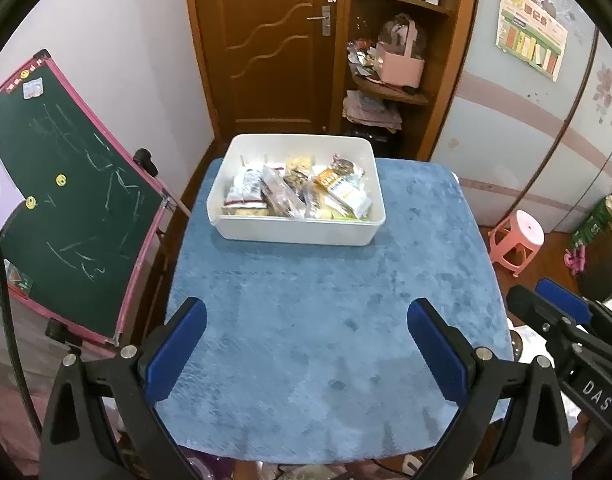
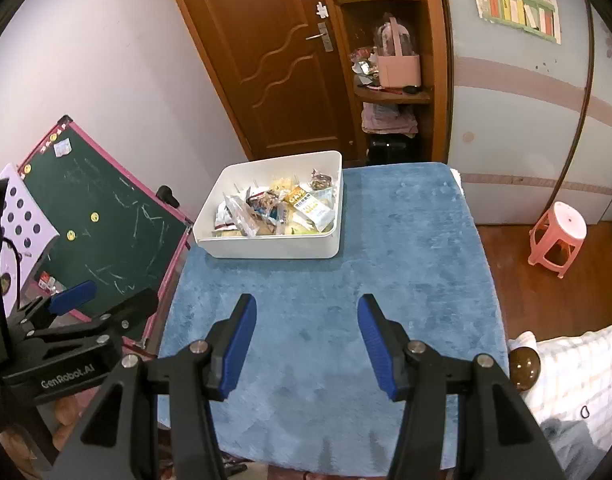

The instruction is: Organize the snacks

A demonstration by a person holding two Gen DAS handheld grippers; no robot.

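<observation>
I have the left tongs (image 1: 306, 348) spread wide with nothing between the blue pads, hanging over the near part of the worktop (image 1: 326, 300), which is covered in blue plush. My right tongs (image 2: 306, 344) are also parted and empty, over the same near stretch. The white bin (image 1: 241, 232) sits at the far end of the worktop, toward its left side, its back wall near the far edge. Inside it the snacks (image 1: 297, 194) lie heaped in a loose pile of mixed packets. Between my tongs and the bin's front wall the blue surface is bare, and so is the strip right of the bin. A green chalkboard (image 1: 65, 200) leans close along the worktop's left edge. A pink stool (image 2: 558, 236) stands on the floor well off the right edge.
</observation>
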